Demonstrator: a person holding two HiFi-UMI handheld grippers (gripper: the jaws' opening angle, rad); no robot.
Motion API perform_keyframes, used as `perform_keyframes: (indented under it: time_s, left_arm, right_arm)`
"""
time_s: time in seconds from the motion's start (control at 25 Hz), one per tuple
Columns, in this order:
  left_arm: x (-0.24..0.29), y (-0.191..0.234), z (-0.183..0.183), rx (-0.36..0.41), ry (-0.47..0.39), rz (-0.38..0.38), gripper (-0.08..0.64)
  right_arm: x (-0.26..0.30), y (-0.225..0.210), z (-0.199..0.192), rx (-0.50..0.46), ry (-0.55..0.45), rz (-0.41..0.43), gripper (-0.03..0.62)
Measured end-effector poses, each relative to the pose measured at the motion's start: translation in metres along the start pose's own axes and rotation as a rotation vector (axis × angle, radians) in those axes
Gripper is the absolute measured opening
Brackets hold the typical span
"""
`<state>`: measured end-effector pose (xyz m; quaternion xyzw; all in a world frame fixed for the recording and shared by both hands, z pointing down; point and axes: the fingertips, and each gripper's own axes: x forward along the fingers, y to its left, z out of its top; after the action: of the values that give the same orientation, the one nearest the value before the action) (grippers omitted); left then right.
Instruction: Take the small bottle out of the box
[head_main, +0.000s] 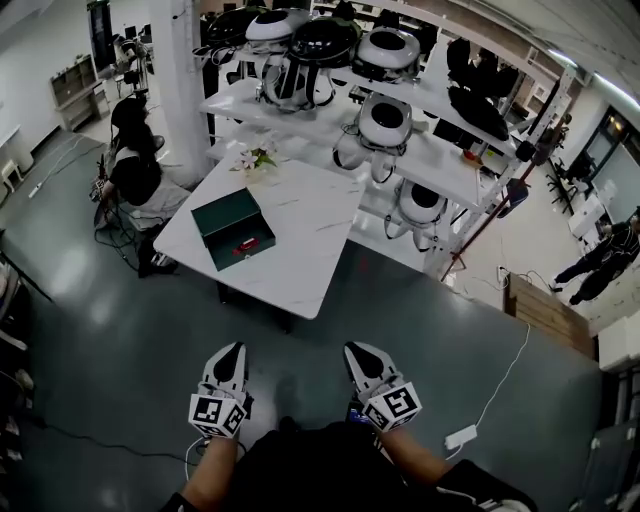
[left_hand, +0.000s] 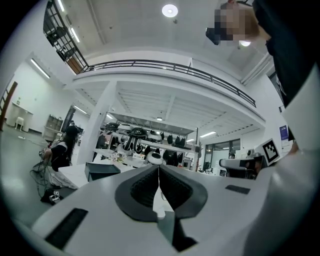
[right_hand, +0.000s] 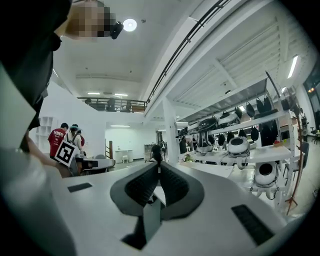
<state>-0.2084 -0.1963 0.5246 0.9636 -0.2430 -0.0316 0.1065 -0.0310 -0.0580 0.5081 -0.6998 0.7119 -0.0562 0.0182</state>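
A dark green box (head_main: 232, 228) stands open on the white table (head_main: 305, 225), with a small red thing (head_main: 246, 244) inside that may be the bottle. Both grippers hover over the grey floor, well short of the table's near edge. My left gripper (head_main: 229, 356) points level at the table with its jaws shut and nothing in them. My right gripper (head_main: 360, 352) is beside it, tips together and empty. In the left gripper view the left gripper (left_hand: 159, 167) points past the box (left_hand: 102, 171). In the right gripper view the right gripper (right_hand: 159, 163) has its tips meeting.
A person (head_main: 135, 168) sits at the table's far left by a white pillar (head_main: 182, 75). White shelves (head_main: 440, 150) with round black-and-white devices stand behind the table. Flowers (head_main: 258, 157) sit on its far edge. A power strip (head_main: 462, 436) and cable lie on the floor at right.
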Motion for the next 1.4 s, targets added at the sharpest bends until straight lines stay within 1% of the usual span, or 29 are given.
perform_keyframes:
  time_s: [0.24,0.32,0.4,0.52,0.6,0.76,0.92,1.04,1.16,1.24,1.4]
  left_arm:
    - [0.051,0.009,-0.010,-0.042,0.008,-0.021,0.017]
    - [0.070,0.014,-0.013,-0.041,0.005,-0.017,0.017]
    - [0.087,0.022,-0.015,-0.037,0.002,0.004,0.017]
    - [0.112,0.034,-0.021,-0.017,0.013,0.056,0.017]
    - [0.127,0.040,-0.022,-0.006,0.019,0.098,0.017]
    - [0.163,0.048,-0.010,0.012,0.008,0.186,0.017]
    - [0.199,0.048,0.005,0.042,-0.004,0.259,0.017]
    - [0.226,0.050,0.013,0.068,0.003,0.298,0.018]
    - [0.245,0.060,0.017,0.097,0.032,0.333,0.018]
    - [0.254,0.067,0.018,0.113,0.065,0.347,0.018]
    - [0.273,0.085,0.019,0.130,0.131,0.348,0.019]
  right_arm:
    - [0.025,-0.040,-0.003,0.026,0.007,-0.037,0.040]
    - [0.040,-0.055,-0.008,0.026,0.009,-0.023,0.040]
    - [0.058,-0.072,-0.014,0.031,0.009,0.001,0.040]
    - [0.089,-0.100,-0.020,0.056,0.005,0.049,0.040]
    - [0.110,-0.117,-0.018,0.057,0.006,0.096,0.040]
    - [0.156,-0.150,-0.003,0.047,-0.003,0.217,0.040]
    - [0.195,-0.186,0.008,0.035,0.002,0.330,0.040]
    - [0.224,-0.215,0.016,0.036,-0.003,0.383,0.040]
    - [0.252,-0.233,0.025,0.040,-0.027,0.416,0.040]
    - [0.266,-0.240,0.026,0.049,-0.029,0.443,0.040]
    - [0.289,-0.243,0.020,0.071,-0.010,0.497,0.040]
